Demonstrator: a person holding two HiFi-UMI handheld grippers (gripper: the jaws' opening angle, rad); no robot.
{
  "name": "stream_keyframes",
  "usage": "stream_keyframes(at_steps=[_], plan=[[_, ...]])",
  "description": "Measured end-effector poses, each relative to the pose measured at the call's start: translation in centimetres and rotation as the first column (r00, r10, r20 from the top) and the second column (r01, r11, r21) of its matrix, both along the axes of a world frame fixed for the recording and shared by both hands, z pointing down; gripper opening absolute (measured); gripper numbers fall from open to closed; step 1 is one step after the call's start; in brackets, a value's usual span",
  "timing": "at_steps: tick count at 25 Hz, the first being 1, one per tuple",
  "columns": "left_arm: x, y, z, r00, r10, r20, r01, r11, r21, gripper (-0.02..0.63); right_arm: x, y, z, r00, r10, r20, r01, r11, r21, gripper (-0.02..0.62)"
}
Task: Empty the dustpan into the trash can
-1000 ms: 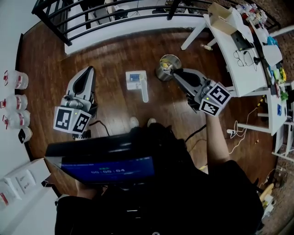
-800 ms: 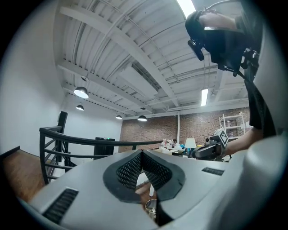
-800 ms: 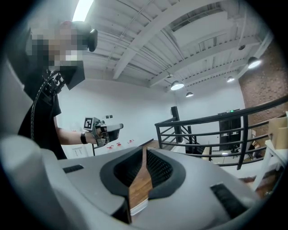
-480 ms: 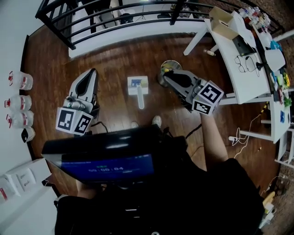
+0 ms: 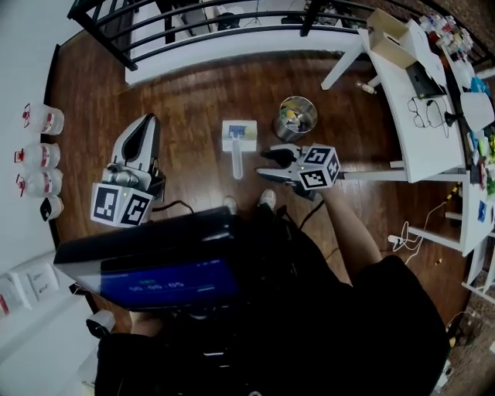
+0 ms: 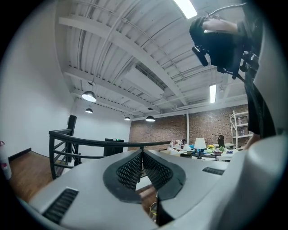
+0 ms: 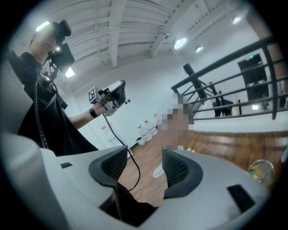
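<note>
The white dustpan (image 5: 239,136) lies flat on the wooden floor, its handle (image 5: 237,165) toward me. A metal trash can (image 5: 295,117) with scraps inside stands just right of it. My right gripper (image 5: 265,161) hangs low beside the handle, pointing left; its jaws have just been opening and hold nothing. The right gripper view shows the right gripper (image 7: 144,157) open, the handle (image 7: 158,171) on the floor beyond the gap, and the can (image 7: 260,171) at the right edge. My left gripper (image 5: 148,121) is held up at the left, shut and empty, also shut in its own view (image 6: 142,153).
White tables (image 5: 421,108) crowd the right side, one leg near the can. A black railing (image 5: 193,19) runs across the far side. Water jugs (image 5: 39,124) line the left wall. A cable (image 5: 182,206) trails over the floor by my shoes (image 5: 267,199).
My right gripper came down from above the trash can to beside the dustpan handle and turned left, and its jaws went from shut to open. The left gripper hardly moved.
</note>
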State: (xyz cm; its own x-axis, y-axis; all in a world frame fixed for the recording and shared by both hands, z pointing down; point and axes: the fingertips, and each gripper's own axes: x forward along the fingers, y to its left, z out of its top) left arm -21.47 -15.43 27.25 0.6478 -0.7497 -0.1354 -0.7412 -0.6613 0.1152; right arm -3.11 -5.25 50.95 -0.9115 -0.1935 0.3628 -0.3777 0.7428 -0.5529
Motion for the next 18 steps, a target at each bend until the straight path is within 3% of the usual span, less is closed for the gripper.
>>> stream_keyframes(at_steps=[4, 11, 18], plan=[[-0.5, 0.8, 0.1, 1.0, -0.023, 0.01, 0.023, 1.0, -0.011, 0.0, -2.1, 0.8, 5.2, 0.998, -0.056, 0.013, 0.057, 0.987, -0.147, 0.267], [-2.4, 1.8, -0.5, 0.994, -0.103, 0.043, 0.103, 0.995, 0.004, 0.0, -4.7, -0.9, 9.0, 0.994, -0.047, 0.099, 0.077, 0.946, -0.316, 0.267], [-3.8, 2.4, -0.7, 0.984, -0.17, 0.061, 0.171, 0.985, -0.001, 0.0, -6.2, -3.5, 9.1, 0.976, 0.042, 0.215, 0.055, 0.903, -0.426, 0.267]])
